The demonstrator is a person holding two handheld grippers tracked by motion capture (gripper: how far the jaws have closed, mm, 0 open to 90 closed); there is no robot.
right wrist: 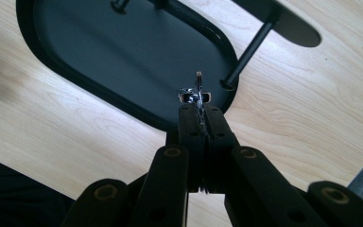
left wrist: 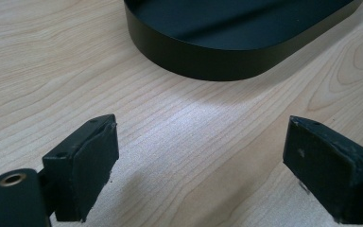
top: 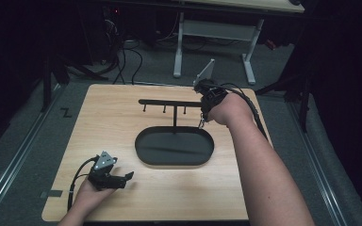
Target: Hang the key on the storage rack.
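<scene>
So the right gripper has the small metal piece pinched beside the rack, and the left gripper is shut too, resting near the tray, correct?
Not quite: the left gripper is open, jaws wide apart over bare wood, as the left gripper view shows. The right gripper does pinch the small metal piece.

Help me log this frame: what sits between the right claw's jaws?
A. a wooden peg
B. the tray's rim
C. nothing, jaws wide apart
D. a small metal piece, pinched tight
D: in the right gripper view the right claw has its jaws pressed together on a small shiny metal piece, above the black tray.
</scene>
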